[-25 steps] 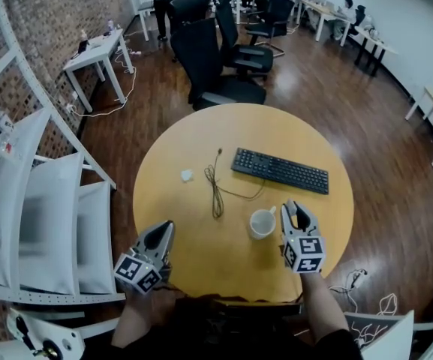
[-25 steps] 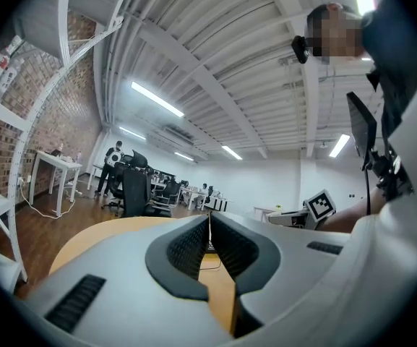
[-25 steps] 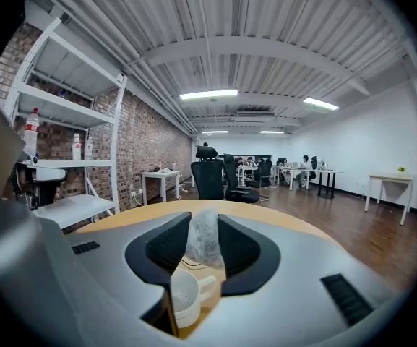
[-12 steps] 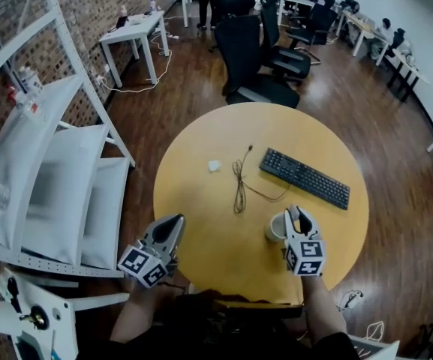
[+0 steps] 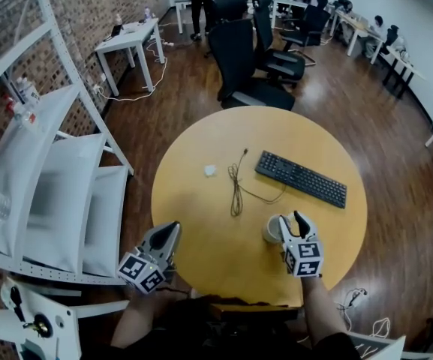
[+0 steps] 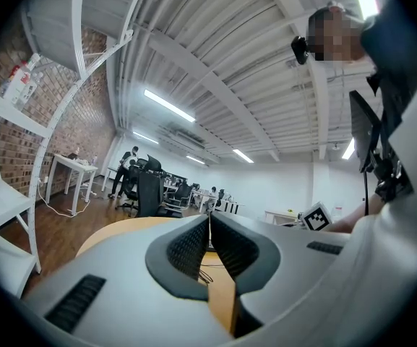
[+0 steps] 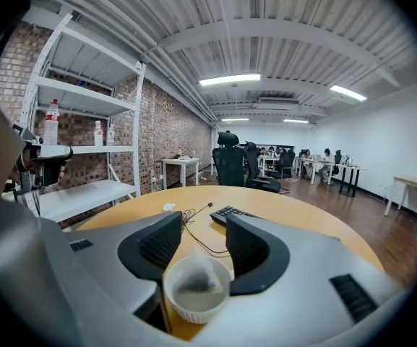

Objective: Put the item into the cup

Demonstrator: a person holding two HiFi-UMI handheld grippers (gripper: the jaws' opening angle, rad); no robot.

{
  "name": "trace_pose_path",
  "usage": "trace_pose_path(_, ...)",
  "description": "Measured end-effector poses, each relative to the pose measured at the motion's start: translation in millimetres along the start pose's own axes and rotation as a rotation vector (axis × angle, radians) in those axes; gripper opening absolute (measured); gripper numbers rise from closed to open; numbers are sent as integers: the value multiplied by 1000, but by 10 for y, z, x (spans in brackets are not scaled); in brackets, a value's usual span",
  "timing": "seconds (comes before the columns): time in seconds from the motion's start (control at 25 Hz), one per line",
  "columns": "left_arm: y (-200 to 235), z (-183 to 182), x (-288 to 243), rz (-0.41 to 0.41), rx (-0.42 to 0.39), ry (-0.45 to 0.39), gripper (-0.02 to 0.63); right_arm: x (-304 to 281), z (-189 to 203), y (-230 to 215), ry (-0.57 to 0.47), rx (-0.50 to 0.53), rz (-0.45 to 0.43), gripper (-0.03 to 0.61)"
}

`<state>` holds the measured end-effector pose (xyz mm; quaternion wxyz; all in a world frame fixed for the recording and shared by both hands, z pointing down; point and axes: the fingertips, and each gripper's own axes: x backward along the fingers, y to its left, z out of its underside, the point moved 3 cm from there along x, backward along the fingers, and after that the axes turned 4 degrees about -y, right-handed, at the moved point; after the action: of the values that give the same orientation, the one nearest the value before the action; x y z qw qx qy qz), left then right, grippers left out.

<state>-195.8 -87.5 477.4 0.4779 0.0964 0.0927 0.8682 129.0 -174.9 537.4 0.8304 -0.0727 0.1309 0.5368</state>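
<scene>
A white cup (image 7: 197,293) stands on the round wooden table (image 5: 201,208), right under my right gripper (image 7: 202,241). A pale, blurred, pouch-like item (image 7: 194,275) shows in the cup's mouth, below the pads and clear of them. This gripper's jaws are opening, and nothing is pressed between them. In the head view the cup (image 5: 272,229) sits just left of the right gripper (image 5: 291,220). My left gripper (image 5: 169,231) hovers over the table's near left edge, its pads (image 6: 192,246) closed together on nothing.
A black keyboard (image 5: 301,178) lies behind the cup, with a dark cable (image 5: 236,190) and a small white scrap (image 5: 210,170) to its left. White shelving (image 5: 51,193) stands left of the table, office chairs (image 5: 242,58) behind it.
My right gripper has come up over the cup from its right side and its jaws have spread apart. The head camera shifted. The left gripper has barely moved.
</scene>
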Motion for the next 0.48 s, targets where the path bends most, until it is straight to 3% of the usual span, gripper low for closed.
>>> trace_pose_path(0.24,-21,-27,-45,21,-13,-2,2,111,31,-149,-49,-50,35,196)
trace_pose_path(0.48,-12,-114,-157,48,-7,-22,2,524,-186,-366,-131,-116,70,188)
